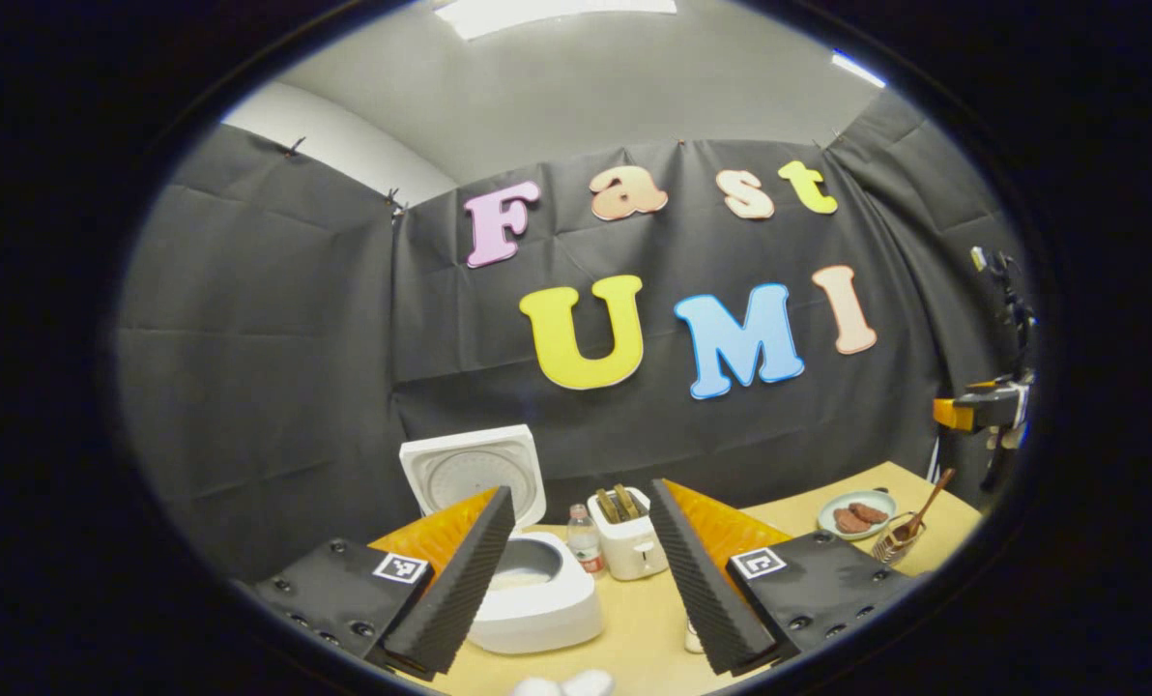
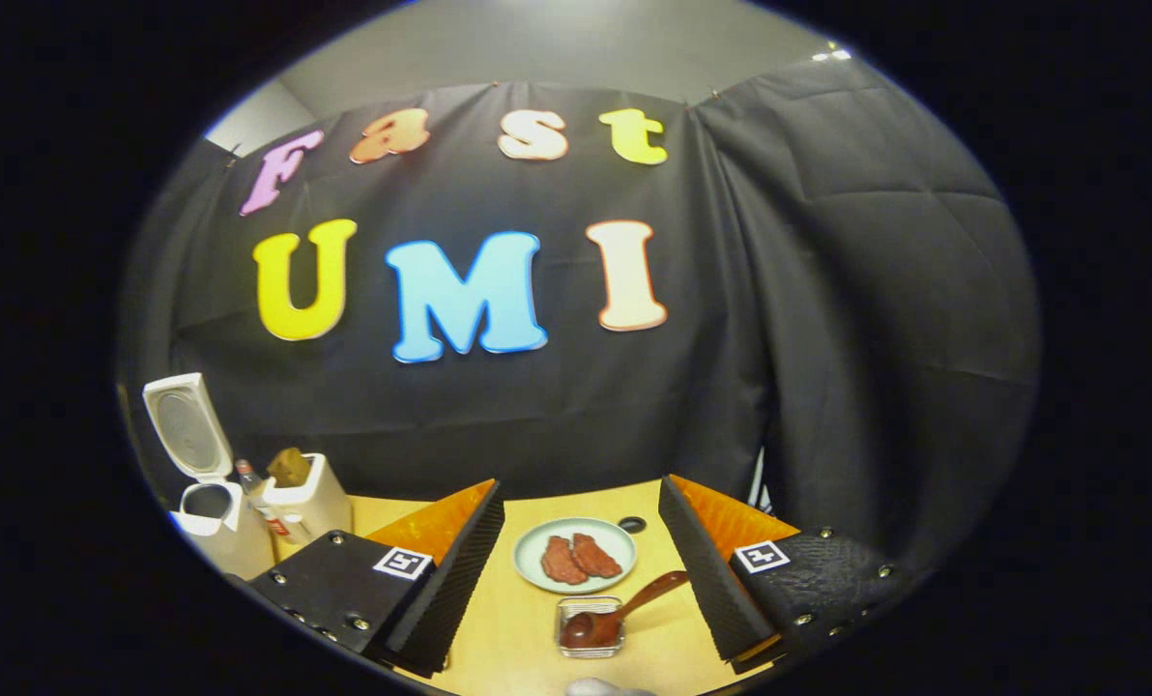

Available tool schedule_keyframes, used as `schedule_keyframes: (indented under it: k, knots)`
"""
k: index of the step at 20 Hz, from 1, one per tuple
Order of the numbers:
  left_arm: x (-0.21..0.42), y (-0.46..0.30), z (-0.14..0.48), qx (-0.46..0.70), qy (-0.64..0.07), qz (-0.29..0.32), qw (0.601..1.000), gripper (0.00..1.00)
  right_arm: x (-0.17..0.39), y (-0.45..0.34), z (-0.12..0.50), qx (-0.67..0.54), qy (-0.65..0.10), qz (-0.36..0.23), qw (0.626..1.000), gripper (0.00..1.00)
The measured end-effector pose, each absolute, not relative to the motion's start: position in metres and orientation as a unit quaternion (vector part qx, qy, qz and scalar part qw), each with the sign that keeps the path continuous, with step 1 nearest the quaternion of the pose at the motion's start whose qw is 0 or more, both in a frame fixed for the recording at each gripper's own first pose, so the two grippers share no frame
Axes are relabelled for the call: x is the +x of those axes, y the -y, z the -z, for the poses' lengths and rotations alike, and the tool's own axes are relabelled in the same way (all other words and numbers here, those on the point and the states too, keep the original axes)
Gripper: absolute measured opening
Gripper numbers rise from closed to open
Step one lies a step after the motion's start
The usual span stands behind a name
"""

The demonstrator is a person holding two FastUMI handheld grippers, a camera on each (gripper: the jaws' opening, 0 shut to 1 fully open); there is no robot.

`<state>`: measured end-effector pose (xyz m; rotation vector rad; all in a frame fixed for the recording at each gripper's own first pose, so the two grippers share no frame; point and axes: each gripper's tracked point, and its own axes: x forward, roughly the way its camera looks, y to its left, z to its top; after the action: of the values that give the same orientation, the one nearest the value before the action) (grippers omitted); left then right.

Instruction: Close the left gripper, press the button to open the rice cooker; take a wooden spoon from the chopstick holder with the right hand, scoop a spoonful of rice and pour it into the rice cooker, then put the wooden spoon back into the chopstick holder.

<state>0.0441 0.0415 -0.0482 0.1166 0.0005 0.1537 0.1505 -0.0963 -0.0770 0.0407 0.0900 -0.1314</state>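
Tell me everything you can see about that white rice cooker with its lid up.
The rice cooker is a white, rounded, plastic-looking appliance standing on the tan table. Its hinged lid stands open and upright at the back, showing a pale round inner plate. The bowl inside looks grey. A small bottle stands close beside it. No claw touches it.

A wooden table [image 2: 528, 619] stands before a black cloth wall. On it, a cream toaster [image 1: 628, 541] holding toast stands just beside a small bottle [image 1: 586, 541], and a pale plate [image 2: 575, 557] carries two brown meat slices [image 2: 579, 558].
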Motion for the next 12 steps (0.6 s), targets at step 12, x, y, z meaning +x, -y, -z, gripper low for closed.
schedule_keyframes:
  k: [12]
  knots:
    - [0.133,-0.157,-0.009,0.011,0.012,-0.127,0.992,0.99,0.070,-0.056,0.068,-0.029,-0.071,-0.063,0.995,0.95]
